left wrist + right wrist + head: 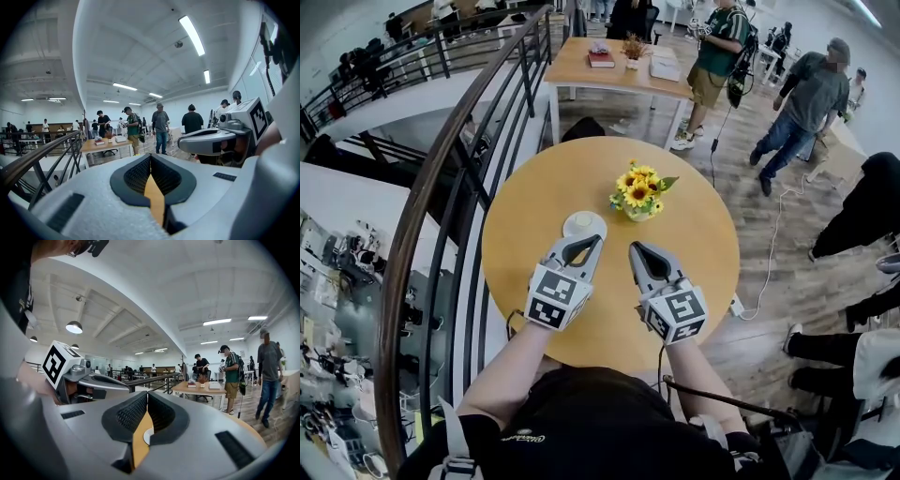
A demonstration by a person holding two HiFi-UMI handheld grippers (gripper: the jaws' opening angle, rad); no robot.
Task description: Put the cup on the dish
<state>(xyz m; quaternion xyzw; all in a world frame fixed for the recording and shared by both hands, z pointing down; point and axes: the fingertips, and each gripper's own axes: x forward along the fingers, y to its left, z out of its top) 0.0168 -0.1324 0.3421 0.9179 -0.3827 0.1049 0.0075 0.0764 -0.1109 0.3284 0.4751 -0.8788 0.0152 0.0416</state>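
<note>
Left gripper [150, 158]: jaws closed together, empty, tip just beside the white dish [584, 225]. Right gripper [146, 397]: jaws closed, empty. The dish holds a pale round form; it is unclear whether this is the cup. Nearby, a vase [637, 214] holds sunflowers [638, 186].

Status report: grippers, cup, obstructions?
Left hand-held gripper shut, empty; right hand-held gripper same. White dish ahead of left; cup not distinguishable. Flower pot beside dish.

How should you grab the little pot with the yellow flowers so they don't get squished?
Grip the pot low on its round sides, coming in level from the near side, I think. The flowers spread over its top, so a grab from above would crush them. The right gripper is nearest, but its shut jaws must open first.
</note>
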